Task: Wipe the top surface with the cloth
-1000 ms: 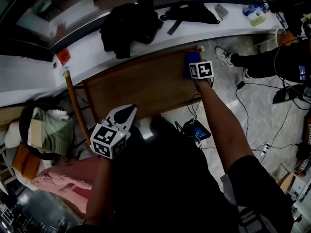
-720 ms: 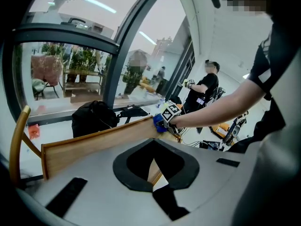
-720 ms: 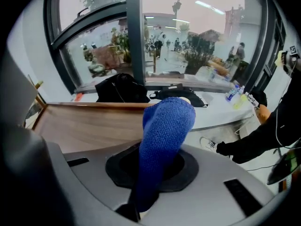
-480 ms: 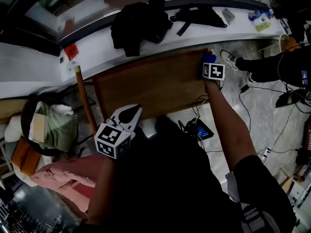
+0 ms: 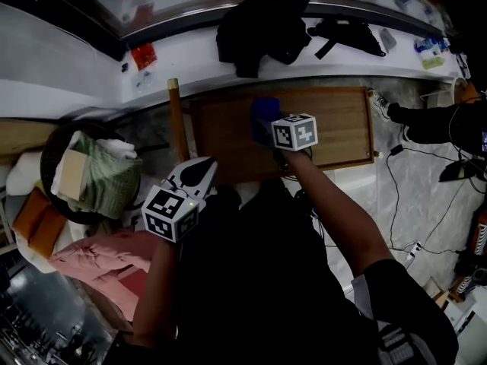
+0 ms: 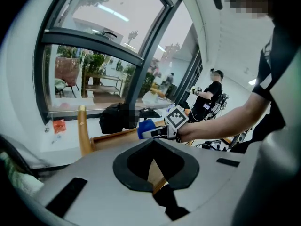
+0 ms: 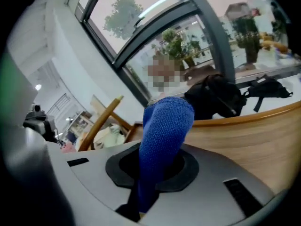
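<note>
The brown wooden table top (image 5: pixel 335 128) lies crosswise in the head view. My right gripper (image 5: pixel 268 122) is shut on a blue cloth (image 5: pixel 263 111) and holds it over the left half of the top. In the right gripper view the blue cloth (image 7: pixel 164 135) sticks up out of the jaws and hides the fingertips, with the wooden top (image 7: pixel 249 140) behind it. My left gripper (image 5: pixel 199 167) hangs off the table's near left corner, shut with nothing in it. The left gripper view shows its closed jaws (image 6: pixel 153 141), the cloth (image 6: pixel 145 126) and the table edge (image 6: pixel 115 136) beyond.
A white ledge (image 5: pixel 190 59) behind the table carries a black bag (image 5: pixel 259 25) and a black strapped pouch (image 5: pixel 346 33). A wooden pole (image 5: pixel 177 124) leans at the table's left end. A basket of cloths (image 5: pixel 87 177) and pink fabric (image 5: pixel 91 268) lie left. Cables (image 5: pixel 426 204) run right.
My right gripper has carried the blue cloth from the table's far right corner leftward across the top to its left half. The left gripper has stayed about where it was.
</note>
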A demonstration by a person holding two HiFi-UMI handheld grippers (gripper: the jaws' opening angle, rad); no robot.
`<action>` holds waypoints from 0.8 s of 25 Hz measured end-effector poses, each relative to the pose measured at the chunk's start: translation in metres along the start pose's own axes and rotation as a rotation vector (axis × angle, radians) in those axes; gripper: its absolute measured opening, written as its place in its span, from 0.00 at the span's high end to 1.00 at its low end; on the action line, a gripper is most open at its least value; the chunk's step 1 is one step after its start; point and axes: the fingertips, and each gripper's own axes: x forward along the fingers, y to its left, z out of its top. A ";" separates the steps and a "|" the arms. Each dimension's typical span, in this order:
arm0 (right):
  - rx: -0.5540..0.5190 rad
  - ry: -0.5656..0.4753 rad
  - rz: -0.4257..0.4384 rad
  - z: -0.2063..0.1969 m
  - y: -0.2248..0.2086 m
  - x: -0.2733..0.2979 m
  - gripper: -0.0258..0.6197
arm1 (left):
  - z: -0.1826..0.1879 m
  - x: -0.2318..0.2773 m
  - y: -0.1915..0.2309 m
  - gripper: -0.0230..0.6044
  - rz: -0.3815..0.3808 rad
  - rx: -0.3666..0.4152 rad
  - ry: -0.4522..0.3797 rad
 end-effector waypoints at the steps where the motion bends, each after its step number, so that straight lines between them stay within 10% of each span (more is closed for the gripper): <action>1: -0.001 0.019 0.043 -0.005 0.025 0.018 0.87 | -0.005 -0.010 0.010 0.95 0.012 -0.009 0.003; 8: -0.028 0.135 0.169 -0.044 0.124 0.110 0.87 | -0.043 -0.061 0.055 0.95 0.062 -0.059 0.021; 20: -0.057 0.183 0.181 -0.067 0.133 0.138 0.87 | -0.062 -0.073 0.062 0.95 0.073 -0.088 0.021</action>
